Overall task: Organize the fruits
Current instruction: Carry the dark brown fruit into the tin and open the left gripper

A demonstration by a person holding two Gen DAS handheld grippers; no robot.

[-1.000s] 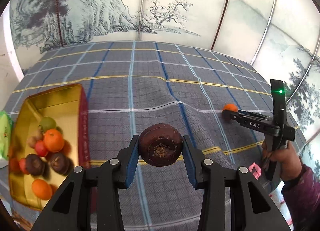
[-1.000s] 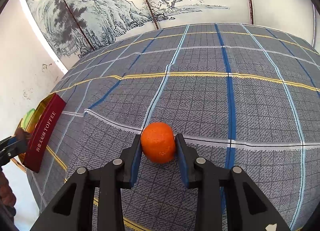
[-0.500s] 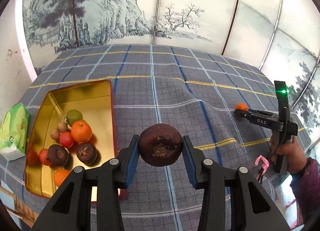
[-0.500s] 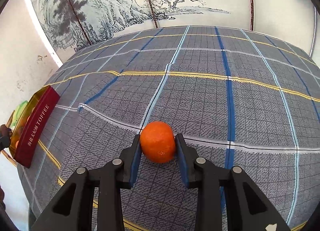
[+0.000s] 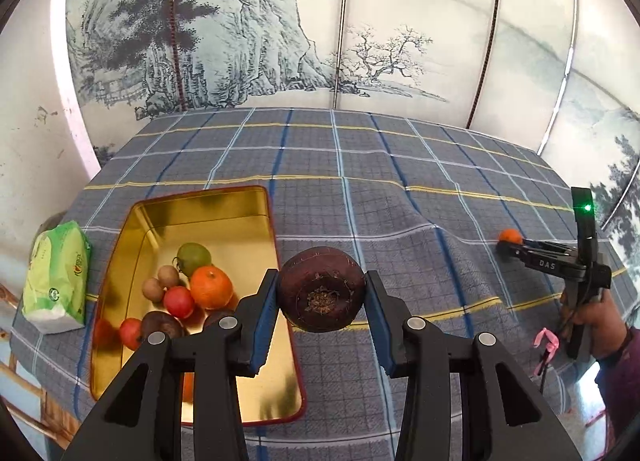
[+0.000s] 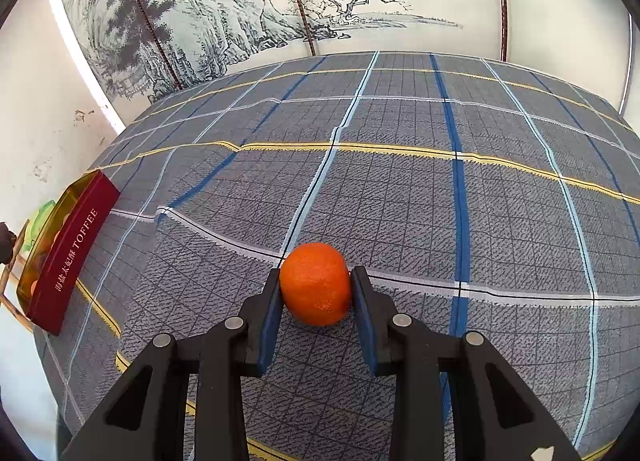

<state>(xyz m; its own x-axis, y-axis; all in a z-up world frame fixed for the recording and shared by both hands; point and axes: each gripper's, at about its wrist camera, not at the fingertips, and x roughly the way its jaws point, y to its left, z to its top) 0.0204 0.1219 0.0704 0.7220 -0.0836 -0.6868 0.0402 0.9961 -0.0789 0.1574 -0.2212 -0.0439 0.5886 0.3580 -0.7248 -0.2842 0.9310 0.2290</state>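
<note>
The left hand-held gripper is clamped on a dark purple fruit, its blue pads pressing both sides, held in the air just right of the gold tin that lies open on the checked surface. The right hand-held gripper is closed on an orange; the orange seems to rest on the cloth, though contact is hard to judge. The tin holds mixed fruits.
</note>
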